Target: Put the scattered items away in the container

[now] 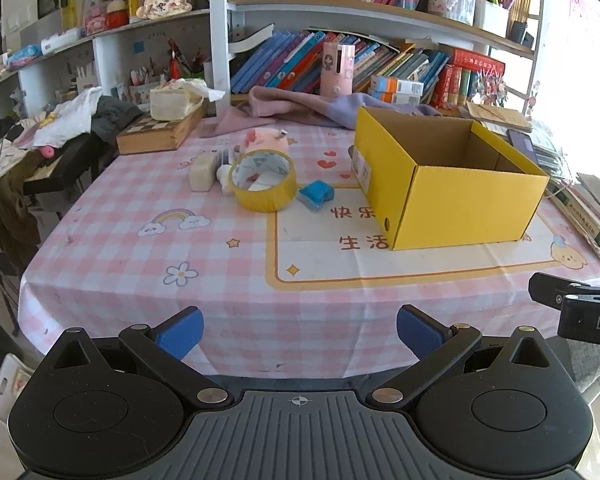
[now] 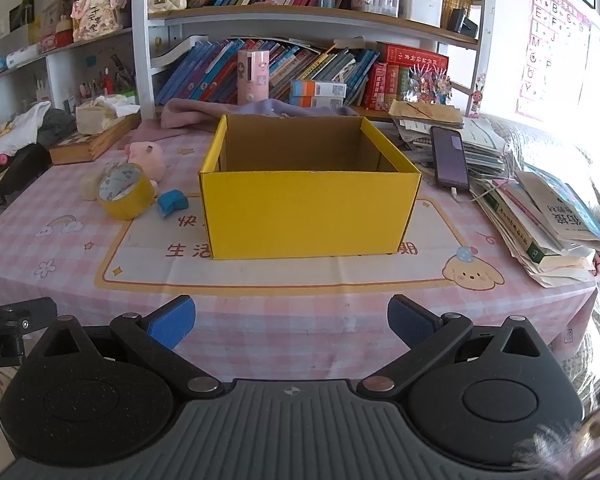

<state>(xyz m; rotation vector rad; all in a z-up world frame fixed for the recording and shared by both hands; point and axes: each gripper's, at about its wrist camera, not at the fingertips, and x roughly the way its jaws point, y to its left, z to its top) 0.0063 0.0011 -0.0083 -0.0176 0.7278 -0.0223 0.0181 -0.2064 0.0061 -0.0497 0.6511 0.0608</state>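
Note:
An open yellow cardboard box (image 1: 472, 204) (image 2: 308, 212) stands on the pink checked tablecloth, and what I can see of its inside holds nothing. Left of it lie a yellow tape roll (image 1: 266, 190) (image 2: 126, 194), a small blue block (image 1: 315, 194) (image 2: 172, 202), a pink plush toy (image 1: 266, 140) (image 2: 148, 156) and a cream block (image 1: 202, 172) (image 2: 89, 188). My left gripper (image 1: 299, 330) hangs over the table's near edge, open, with nothing between its blue pads. My right gripper (image 2: 291, 320) is open too, in front of the box.
A wooden chess box (image 1: 158, 132) with a tissue pack sits at the back left. Stacked books (image 2: 540, 224) and a phone (image 2: 450, 158) fill the right side. Purple cloth (image 2: 260, 110) lies behind the box, before the bookshelves. Part of the other gripper (image 1: 580, 304) shows at right.

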